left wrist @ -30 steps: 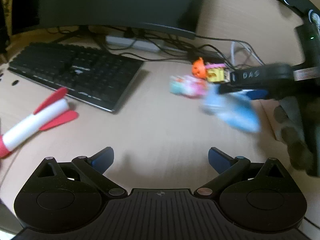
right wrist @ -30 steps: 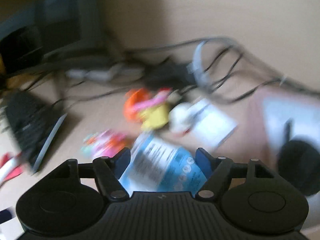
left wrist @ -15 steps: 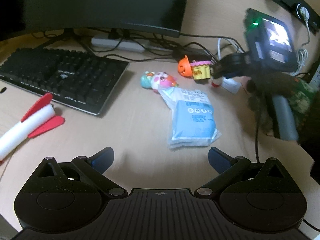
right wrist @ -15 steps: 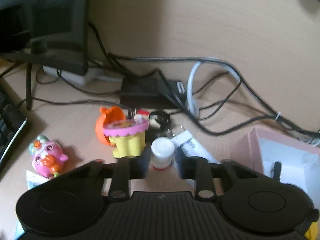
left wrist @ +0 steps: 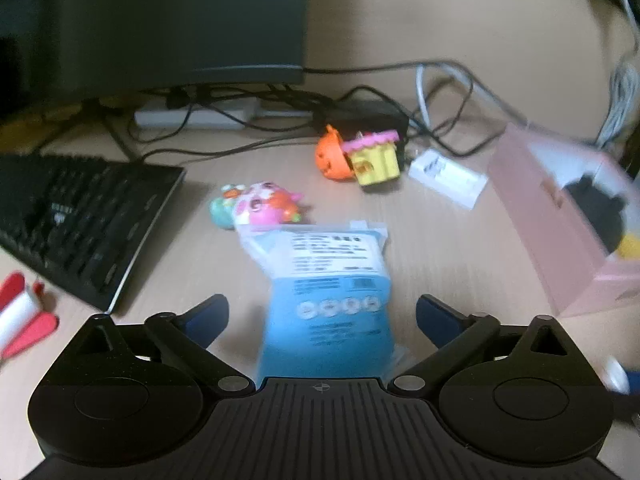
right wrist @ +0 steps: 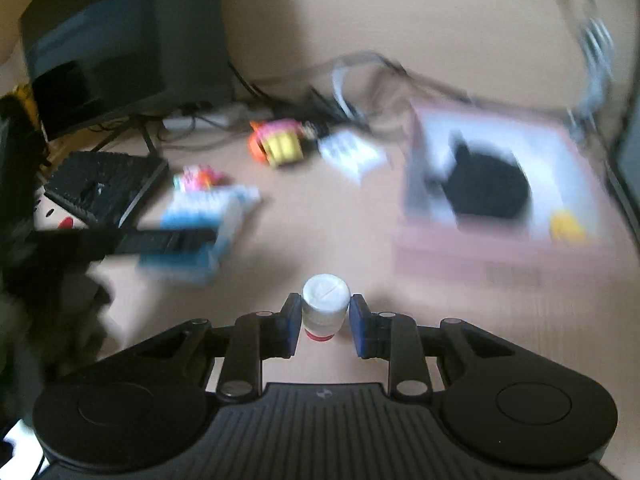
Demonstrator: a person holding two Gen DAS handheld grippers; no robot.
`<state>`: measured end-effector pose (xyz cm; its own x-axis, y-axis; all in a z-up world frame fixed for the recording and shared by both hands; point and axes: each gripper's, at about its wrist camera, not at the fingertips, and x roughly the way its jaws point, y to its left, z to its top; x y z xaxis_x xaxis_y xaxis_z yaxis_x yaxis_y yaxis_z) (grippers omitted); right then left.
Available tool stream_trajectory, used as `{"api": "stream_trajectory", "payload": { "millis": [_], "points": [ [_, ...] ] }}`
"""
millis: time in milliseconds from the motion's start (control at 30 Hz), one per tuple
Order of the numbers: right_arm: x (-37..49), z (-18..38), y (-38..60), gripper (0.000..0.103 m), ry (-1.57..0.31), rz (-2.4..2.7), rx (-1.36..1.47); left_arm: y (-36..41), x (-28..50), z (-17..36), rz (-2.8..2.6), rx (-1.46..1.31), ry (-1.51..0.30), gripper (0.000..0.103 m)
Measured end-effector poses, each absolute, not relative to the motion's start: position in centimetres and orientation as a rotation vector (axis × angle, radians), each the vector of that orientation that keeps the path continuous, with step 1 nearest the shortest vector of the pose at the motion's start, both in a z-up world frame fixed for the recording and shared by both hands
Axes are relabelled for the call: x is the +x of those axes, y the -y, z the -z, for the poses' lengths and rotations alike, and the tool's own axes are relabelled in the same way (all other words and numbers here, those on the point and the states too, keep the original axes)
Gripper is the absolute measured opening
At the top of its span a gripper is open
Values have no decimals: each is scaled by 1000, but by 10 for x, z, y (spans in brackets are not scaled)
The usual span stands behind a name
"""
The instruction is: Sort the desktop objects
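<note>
My right gripper (right wrist: 325, 320) is shut on a small white bottle (right wrist: 325, 306) with a red base, held above the desk in front of a pink box (right wrist: 500, 248). A blue and white packet (left wrist: 332, 300) lies flat on the desk between the fingers of my left gripper (left wrist: 322, 316). Those jaws are closing, and the pads stand apart from the packet. In the right wrist view the left gripper (right wrist: 172, 240) is a dark blur over the packet (right wrist: 200, 232).
The pink box (left wrist: 560, 216) at the right holds a black thing and a yellow thing. Behind the packet lie a pink and teal toy (left wrist: 260, 210), an orange pumpkin toy (left wrist: 330, 154), a yellow cupcake toy (left wrist: 376, 156) and a white pack (left wrist: 448, 178). Keyboard (left wrist: 80, 216), rocket toy (left wrist: 20, 316), monitor and cables border the desk.
The right gripper shut on the white bottle beside the toys and drew back with it. The left gripper moved right and forward, so the blue packet now lies between its fingers.
</note>
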<state>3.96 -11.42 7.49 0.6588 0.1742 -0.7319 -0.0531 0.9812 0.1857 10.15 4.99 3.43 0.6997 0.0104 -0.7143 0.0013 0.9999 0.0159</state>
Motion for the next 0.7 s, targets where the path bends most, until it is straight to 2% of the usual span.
{"api": "stream_trajectory", "payload": {
  "millis": [33, 233, 333, 400, 467, 533, 700],
  "points": [
    [33, -68, 123, 25, -863, -125, 198, -42, 102, -31, -15, 49, -802, 61],
    [13, -50, 163, 25, -862, -157, 394, -14, 61, -33, 79, 85, -830, 59],
    [2, -50, 172, 30, -825, -118, 362, 4, 26, -31, 180, 109, -840, 62],
    [-9, -49, 180, 43, -792, -72, 300, 13, 5, -30, 220, 115, -841, 71],
    [-21, -48, 186, 58, -760, -24, 235, 19, -12, -28, 226, 131, -835, 88],
    [-30, -45, 191, 66, -742, 14, 168, 23, -24, -24, 210, 155, -817, 94],
    [-50, -32, 189, 80, -736, 41, 68, 24, -24, -13, 141, 157, -841, 96]
  ]
}}
